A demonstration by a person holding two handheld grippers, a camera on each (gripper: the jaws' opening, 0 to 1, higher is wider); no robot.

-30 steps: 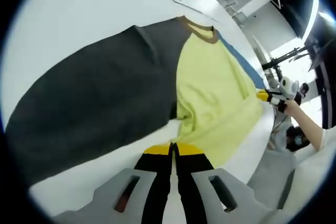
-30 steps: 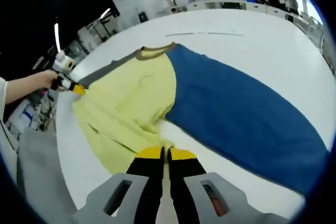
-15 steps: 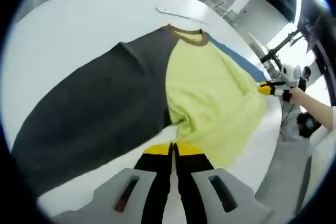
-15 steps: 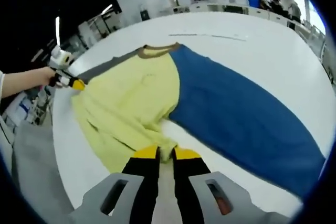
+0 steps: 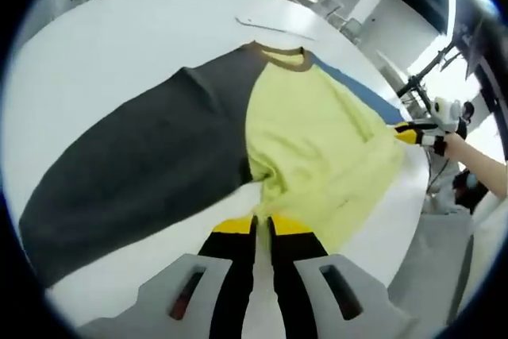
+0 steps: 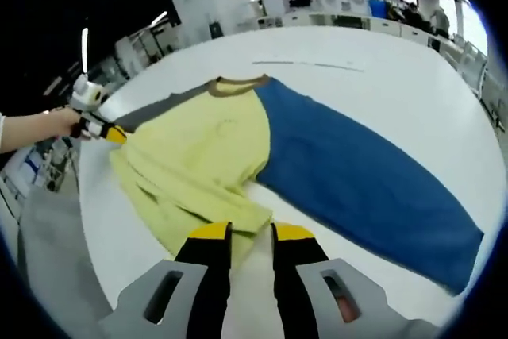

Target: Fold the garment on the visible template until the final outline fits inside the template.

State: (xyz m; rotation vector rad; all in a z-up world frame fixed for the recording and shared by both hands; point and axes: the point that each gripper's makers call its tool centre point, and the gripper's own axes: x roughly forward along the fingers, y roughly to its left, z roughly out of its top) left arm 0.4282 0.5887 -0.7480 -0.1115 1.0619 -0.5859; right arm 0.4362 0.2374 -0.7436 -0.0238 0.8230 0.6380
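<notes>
- The table [image 5: 95, 45] is a broad white surface, and the garment lies spread flat across it; no outline of a template can be made out on the surface from these pictures.
- The garment [image 5: 317, 140] is a long-sleeved shirt with a pale yellow body, a brown collar [image 5: 286, 57] at the far end, and the hem bunched in soft wrinkles at the near end.
- The dark grey sleeve [image 5: 135, 164] stretches out flat to one side in the left gripper view; the blue sleeve [image 6: 365, 172] stretches out flat to the other side in the right gripper view.
- The left gripper [image 5: 262, 232] sits at the hem corner by the grey sleeve, its yellow-tipped jaws drawn narrow with a slim gap; whether cloth is pinched between them cannot be told.
- The right gripper [image 6: 250, 236] sits at the hem corner by the blue sleeve, its jaws parted with a clear gap and nothing between them; the cloth edge lies just in front of the tips.
- Judged from this, the step in hand is the start of folding: the shirt is laid out and no fold is made yet, both sleeves fully extended.
- The next move likely calls for a fresh grasp, either on a sleeve to bring it across the yellow body, or on both hem corners to carry the hem toward the collar.
</notes>
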